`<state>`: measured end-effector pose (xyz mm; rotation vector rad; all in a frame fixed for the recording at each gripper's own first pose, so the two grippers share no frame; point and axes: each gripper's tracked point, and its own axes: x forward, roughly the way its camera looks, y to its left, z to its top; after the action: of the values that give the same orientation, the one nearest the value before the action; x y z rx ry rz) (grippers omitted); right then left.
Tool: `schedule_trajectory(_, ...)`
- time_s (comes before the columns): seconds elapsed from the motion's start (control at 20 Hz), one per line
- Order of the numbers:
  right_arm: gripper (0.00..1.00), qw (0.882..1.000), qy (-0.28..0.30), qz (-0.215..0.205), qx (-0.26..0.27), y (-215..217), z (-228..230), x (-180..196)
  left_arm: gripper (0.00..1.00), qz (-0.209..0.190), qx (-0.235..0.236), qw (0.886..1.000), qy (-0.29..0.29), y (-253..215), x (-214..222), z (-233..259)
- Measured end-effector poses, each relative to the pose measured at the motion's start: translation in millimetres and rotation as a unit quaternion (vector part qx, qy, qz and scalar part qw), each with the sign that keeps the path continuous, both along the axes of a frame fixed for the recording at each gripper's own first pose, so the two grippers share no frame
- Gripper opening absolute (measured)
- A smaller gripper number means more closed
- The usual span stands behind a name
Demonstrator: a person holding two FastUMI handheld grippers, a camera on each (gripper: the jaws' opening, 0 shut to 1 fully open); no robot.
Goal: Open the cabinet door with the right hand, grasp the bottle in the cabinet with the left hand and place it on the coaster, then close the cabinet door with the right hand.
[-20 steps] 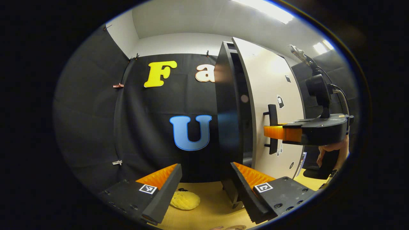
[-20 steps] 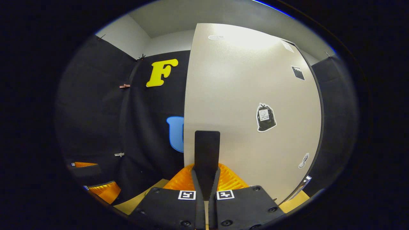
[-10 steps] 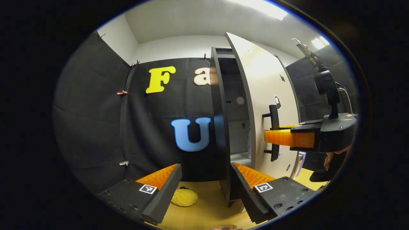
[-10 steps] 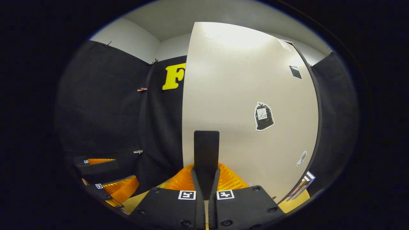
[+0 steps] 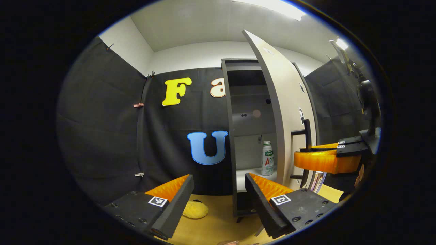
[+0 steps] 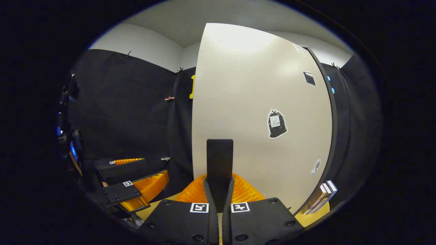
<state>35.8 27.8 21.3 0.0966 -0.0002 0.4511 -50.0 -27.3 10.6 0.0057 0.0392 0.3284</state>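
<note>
The door (image 5: 272, 102) stands ajar and hides part of the cabinet (image 5: 250, 112); one bottle (image 5: 267, 158) stands upright on the shelf inside, its label too small to read. The right gripper (image 6: 219, 190) is clamped on the handle (image 6: 220, 160), level with the door. The left gripper (image 5: 218, 190) hangs spread wide, holding nothing, facing the cabinet. One yellow object (image 5: 195, 210) lies on the table (image 5: 218, 224), partly hidden.

The pale cabinet door (image 5: 277, 112) stands swung partly open. Just inside, a white bottle (image 5: 267, 158) with a green cap stands upright on the shelf, ahead of the left gripper (image 5: 218, 200).
</note>
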Motion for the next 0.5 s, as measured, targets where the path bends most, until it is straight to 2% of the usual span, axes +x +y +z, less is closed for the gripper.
schedule_trajectory(0.15,0.09,1.000,-0.001,0.020,0.004,-24,2,-22,0.97,0.002,0.008,1.000,-0.007,-32,-1,10)
schedule_trajectory(0.25,0.09,1.000,-0.001,0.028,0.009,-43,2,-35,0.95,-0.003,0.008,1.000,-0.008,-56,0,14)
schedule_trajectory(0.5,0.08,1.000,-0.003,0.016,0.016,-88,3,-58,0.95,-0.030,-0.001,1.000,-0.002,-113,6,11)
